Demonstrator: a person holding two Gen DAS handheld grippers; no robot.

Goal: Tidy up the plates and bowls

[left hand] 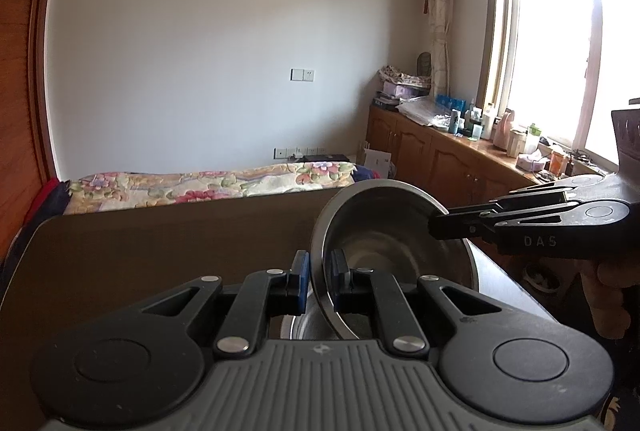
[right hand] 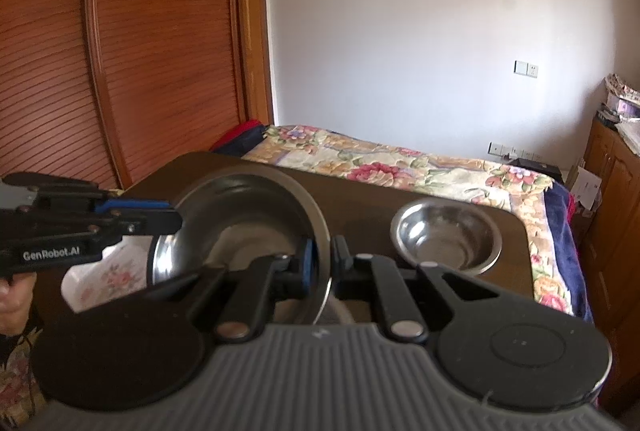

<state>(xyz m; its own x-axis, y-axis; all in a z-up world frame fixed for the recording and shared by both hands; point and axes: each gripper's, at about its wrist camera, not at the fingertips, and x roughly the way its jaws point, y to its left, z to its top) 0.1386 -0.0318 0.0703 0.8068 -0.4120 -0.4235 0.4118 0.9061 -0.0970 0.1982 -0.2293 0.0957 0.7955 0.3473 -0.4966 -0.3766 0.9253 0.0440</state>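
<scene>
A large steel bowl (left hand: 384,231) is held tilted above the dark brown table (left hand: 160,251). My left gripper (left hand: 318,281) is shut on the bowl's near-left rim. My right gripper (right hand: 325,265) is shut on the opposite rim of the same bowl (right hand: 244,215); it shows from the side in the left wrist view (left hand: 440,227). The left gripper shows at the left in the right wrist view (right hand: 176,221). A smaller steel bowl (right hand: 446,239) stands upright on the table (right hand: 360,199) to the right. Another steel rim (left hand: 308,329) lies beneath the held bowl.
A floral bedspread (right hand: 400,163) lies behind the table. A wooden wardrobe (right hand: 120,51) stands at the left. A wooden cabinet (left hand: 440,151) with many bottles runs under the window. A white floral cloth (right hand: 104,283) lies under the held bowl.
</scene>
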